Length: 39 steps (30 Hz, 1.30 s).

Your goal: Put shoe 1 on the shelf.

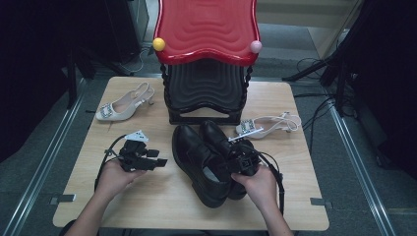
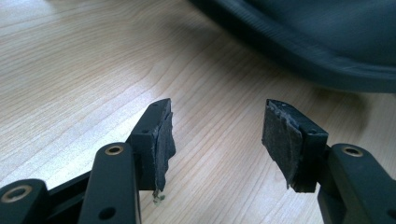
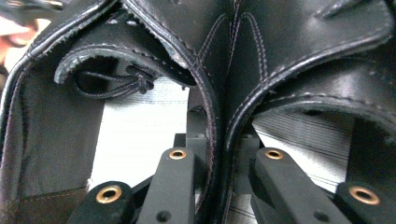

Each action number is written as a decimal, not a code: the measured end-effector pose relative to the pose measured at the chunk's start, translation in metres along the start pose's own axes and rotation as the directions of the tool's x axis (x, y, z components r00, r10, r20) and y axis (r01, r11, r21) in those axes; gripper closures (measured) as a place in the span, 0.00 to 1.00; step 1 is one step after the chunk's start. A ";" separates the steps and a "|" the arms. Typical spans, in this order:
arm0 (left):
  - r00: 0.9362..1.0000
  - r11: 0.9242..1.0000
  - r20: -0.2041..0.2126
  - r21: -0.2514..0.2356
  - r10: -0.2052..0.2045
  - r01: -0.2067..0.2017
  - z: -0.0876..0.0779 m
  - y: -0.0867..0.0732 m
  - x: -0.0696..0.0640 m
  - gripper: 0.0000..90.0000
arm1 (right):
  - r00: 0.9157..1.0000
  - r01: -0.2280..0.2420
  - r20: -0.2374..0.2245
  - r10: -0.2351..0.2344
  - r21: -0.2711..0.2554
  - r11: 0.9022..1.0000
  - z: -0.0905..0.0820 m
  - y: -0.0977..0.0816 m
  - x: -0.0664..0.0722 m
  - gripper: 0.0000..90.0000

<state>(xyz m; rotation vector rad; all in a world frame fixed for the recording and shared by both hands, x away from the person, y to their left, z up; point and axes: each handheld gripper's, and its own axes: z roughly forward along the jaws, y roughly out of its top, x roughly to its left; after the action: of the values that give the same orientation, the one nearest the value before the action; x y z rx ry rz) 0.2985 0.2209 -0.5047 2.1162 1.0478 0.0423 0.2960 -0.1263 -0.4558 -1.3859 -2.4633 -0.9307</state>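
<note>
1. Step: right claw [image 3: 217, 186] is clamped on the touching inner walls of both black shoes [image 1: 209, 160], mid-counter, just near of the red rack [image 1: 206, 29]. Looks like a pair pickup.
2. Left claw [image 1: 160, 161] has jaws apart, holding nothing, low over the bare counter [image 1: 162, 196] left of the shoes.
3. Next, prob.: lift the pair straight up, keep the pinch firm; heavy shoes may slip.
4. Room: white heels [image 1: 123, 105] far left, another [image 1: 268, 125] right behind the shoes; rack close, near edge open.
</note>
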 end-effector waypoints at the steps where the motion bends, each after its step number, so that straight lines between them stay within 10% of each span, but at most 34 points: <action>1: 1.000 1.000 0.000 0.000 0.000 0.000 0.000 0.000 0.000 0.48 | 1.000 0.000 -0.012 0.000 -0.005 1.000 -0.002 0.000 0.001 0.93; 18: 1.000 1.000 -0.003 0.009 0.023 -0.023 0.002 0.000 -0.001 0.48 | 0.992 0.000 -0.122 -0.025 -0.202 0.979 -0.067 0.014 0.020 0.93; 39: 0.999 0.999 0.007 0.020 0.031 -0.031 0.007 0.000 -0.004 0.49 | 0.996 -0.088 -0.011 0.093 -0.464 0.882 -0.044 0.122 -0.002 0.93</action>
<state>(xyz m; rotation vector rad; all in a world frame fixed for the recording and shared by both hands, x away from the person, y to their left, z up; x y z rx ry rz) 0.2981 0.2142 -0.5082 2.1493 1.0148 0.0396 0.3902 -0.1076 -0.3688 -1.6247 -2.2429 -1.5687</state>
